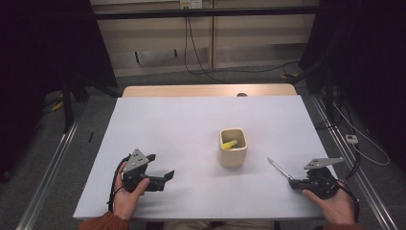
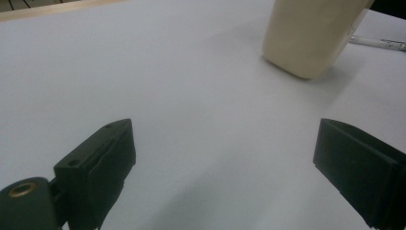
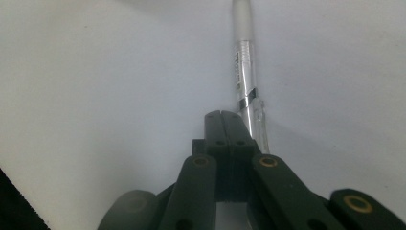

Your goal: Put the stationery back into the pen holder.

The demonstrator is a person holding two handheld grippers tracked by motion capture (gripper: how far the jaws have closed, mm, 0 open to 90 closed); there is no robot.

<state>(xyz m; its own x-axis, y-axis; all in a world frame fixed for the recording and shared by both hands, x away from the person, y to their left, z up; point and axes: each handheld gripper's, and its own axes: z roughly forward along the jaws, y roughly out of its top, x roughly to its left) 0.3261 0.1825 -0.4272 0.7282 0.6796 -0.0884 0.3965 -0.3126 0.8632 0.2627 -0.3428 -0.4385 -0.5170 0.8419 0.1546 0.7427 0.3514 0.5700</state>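
White table (image 1: 191, 124): left claw (image 2: 222, 167) wide open, empty; right claw (image 3: 224, 117) closed, beside pen (image 3: 245, 62).

On the white worktop (image 1: 191, 124), the left tool (image 1: 160, 167) rests in a hand (image 1: 125, 194) near the front edge, its black jaws spread apart with nothing between them. Ahead of it and off to its right stands a beige cup (image 1: 233, 147) with a yellow object (image 1: 229, 144) inside. The right tool (image 1: 294, 182) sits in the other hand (image 1: 332, 201) near the front right corner, jaws drawn together. A pen (image 1: 279, 168) lies slanted on the worktop, its near end at that tool's tip; whether it is gripped cannot be told. The cup stands between the two tools, nearer the pen's far end.
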